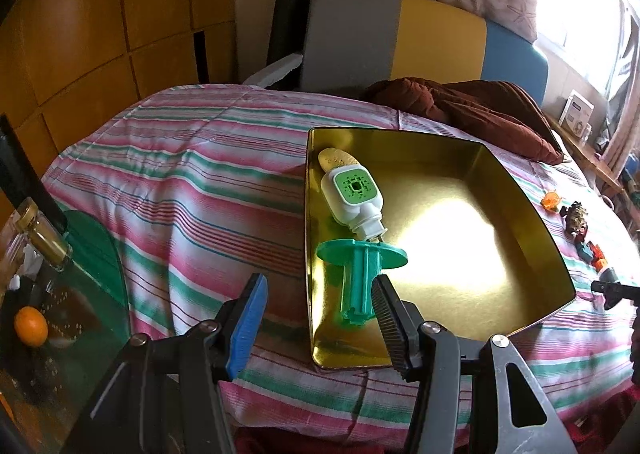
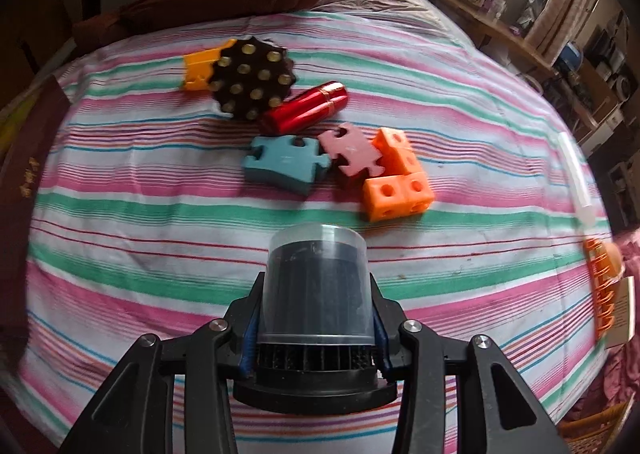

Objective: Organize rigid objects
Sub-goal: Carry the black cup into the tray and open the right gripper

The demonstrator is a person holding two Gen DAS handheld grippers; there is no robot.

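Note:
In the left wrist view a gold metal tray (image 1: 500, 182) lies on the striped bedspread. It holds a white device with a green face (image 1: 354, 194), a beige oval piece (image 1: 336, 158) and a green plastic spool (image 1: 358, 278) on its side near the front left corner. My left gripper (image 1: 318, 318) is open above that corner; the spool's stem lies beside the black ribbed finger (image 1: 390, 322), with a wide gap to the blue pad (image 1: 248, 322). My right gripper (image 2: 316, 338) is shut on a dark cylinder under a clear cap (image 2: 316, 286), held above the bedspread.
Ahead of the right gripper lie a yellow block (image 2: 198, 68), a black studded disc (image 2: 252, 78), a red tube (image 2: 306, 108), blue (image 2: 284, 162) and pink (image 2: 352, 148) puzzle pieces and orange cubes (image 2: 396, 182). A brown blanket (image 1: 472, 106) lies behind the tray. A glass side table (image 1: 92, 294) stands left.

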